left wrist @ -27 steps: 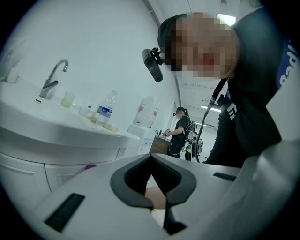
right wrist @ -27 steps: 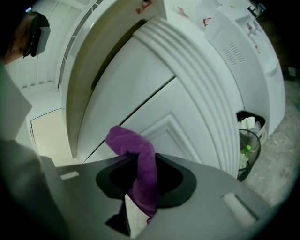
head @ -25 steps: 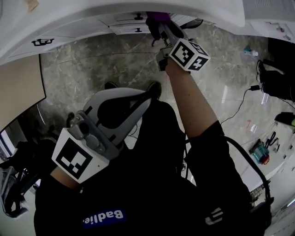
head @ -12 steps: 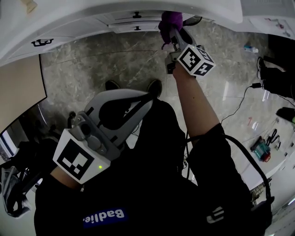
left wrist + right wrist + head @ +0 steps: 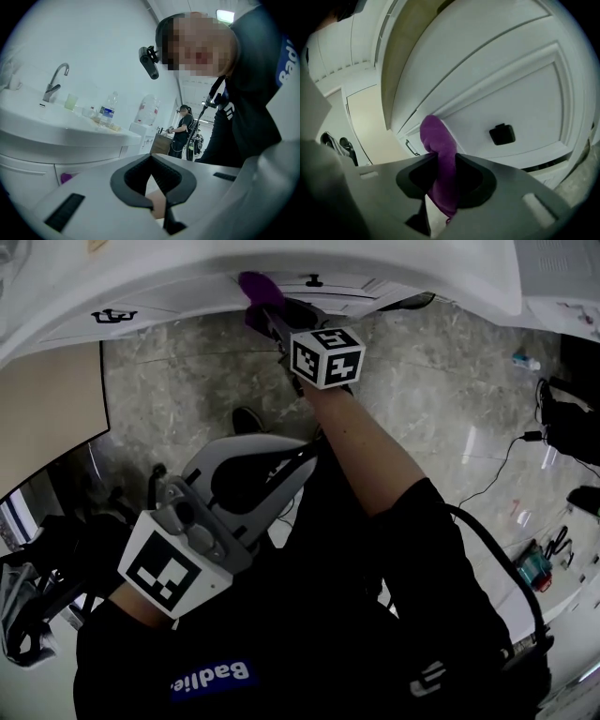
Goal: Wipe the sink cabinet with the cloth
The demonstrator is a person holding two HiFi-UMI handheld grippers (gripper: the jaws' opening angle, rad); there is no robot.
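Note:
The purple cloth (image 5: 256, 287) is pinched in my right gripper (image 5: 268, 311) and pressed against the white sink cabinet (image 5: 187, 298), under the basin's rim. In the right gripper view the cloth (image 5: 439, 154) sticks up from between the jaws and touches a panelled cabinet door (image 5: 511, 89), left of its black knob (image 5: 502, 134). My left gripper (image 5: 302, 448) hangs low in front of my body, away from the cabinet, its jaws shut on nothing (image 5: 157, 206). From there the cloth (image 5: 65, 177) shows as a small purple spot on the cabinet front.
A faucet (image 5: 54, 84), a cup (image 5: 71, 101) and a bottle (image 5: 108, 110) stand on the basin top. Another person (image 5: 182, 129) stands far off. Black handles (image 5: 114, 315) mark other doors. Cables (image 5: 497, 451) and small items lie on the marble floor at the right.
My right gripper has swept left along the cabinet front with the cloth in it. The left gripper has stayed in place.

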